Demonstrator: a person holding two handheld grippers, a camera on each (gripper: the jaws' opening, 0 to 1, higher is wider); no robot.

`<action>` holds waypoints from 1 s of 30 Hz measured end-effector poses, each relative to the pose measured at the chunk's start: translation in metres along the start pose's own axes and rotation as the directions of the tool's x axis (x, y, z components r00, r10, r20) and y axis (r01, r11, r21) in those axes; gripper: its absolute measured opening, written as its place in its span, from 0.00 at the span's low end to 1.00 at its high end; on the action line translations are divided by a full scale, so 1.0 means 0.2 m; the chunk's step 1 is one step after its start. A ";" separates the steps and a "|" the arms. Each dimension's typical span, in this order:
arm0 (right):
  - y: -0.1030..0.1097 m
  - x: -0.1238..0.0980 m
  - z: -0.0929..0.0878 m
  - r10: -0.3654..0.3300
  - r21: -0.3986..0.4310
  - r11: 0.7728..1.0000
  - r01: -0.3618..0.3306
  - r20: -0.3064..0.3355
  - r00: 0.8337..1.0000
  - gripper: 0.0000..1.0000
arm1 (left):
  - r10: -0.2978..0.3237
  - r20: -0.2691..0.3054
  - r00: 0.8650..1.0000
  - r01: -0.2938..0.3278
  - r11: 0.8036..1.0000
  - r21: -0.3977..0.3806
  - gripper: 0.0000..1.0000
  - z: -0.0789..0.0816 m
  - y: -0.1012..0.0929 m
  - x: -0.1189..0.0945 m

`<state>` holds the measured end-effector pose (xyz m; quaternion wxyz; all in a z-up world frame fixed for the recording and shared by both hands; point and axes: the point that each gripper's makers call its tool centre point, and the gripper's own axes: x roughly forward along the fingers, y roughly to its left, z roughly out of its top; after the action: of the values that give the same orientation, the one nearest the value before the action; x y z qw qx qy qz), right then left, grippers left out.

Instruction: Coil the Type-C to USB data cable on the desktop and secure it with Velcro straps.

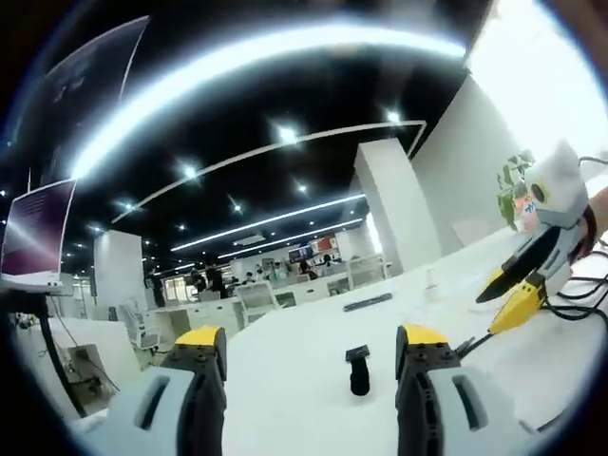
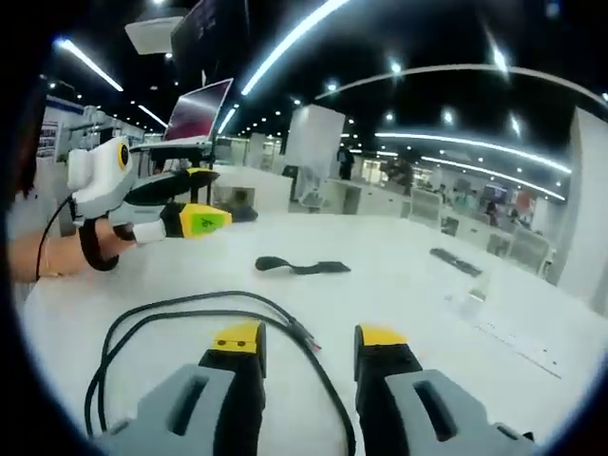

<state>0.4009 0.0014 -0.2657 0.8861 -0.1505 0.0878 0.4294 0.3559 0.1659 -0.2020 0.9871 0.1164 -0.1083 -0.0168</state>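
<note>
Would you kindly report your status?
Both hand-held grippers open, empty: left, right. Cable loose on desktop, uncoiled. Velcro strap lying apart. Nothing obstructing.

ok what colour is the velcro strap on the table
Black; the flat fabric velcro strap lying on the white table shows best in the right gripper view.

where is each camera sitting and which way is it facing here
Left gripper view: rides on the left tool, looking forward across the white desktop at the short black velcro strap; the right tool enters from the right, with a sleeve.
Right gripper view: rides on the right tool, looking over the loose black data cable; the left tool and a hand enter from the left.
Shared: both views show the desktop, the strap and the open office behind.
</note>
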 end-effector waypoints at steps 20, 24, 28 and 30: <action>0.01 0.20 -0.09 0.061 0.053 0.997 -0.056 -0.105 0.993 0.26 | 0.001 0.003 1.000 -0.001 0.999 -0.039 0.72 0.01 0.00 -0.01; 0.01 0.22 -0.09 0.074 0.061 0.996 -0.067 -0.115 0.991 0.19 | 0.000 0.004 1.000 0.001 0.999 -0.042 0.72 0.01 0.00 0.00; 0.02 0.25 -0.09 0.079 0.040 0.996 -0.075 -0.130 0.988 0.14 | -0.007 0.002 1.000 0.007 1.000 -0.027 0.72 0.01 -0.01 0.00; 0.05 0.25 -0.09 0.098 0.040 0.995 -0.093 -0.143 0.985 0.11 | -0.009 0.000 1.000 0.009 1.000 -0.021 0.71 0.01 -0.01 0.00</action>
<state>0.4235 0.0367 -0.2980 0.8582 -0.1623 0.1662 0.4578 0.3560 0.1630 -0.2014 0.9882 0.1066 -0.1073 -0.0225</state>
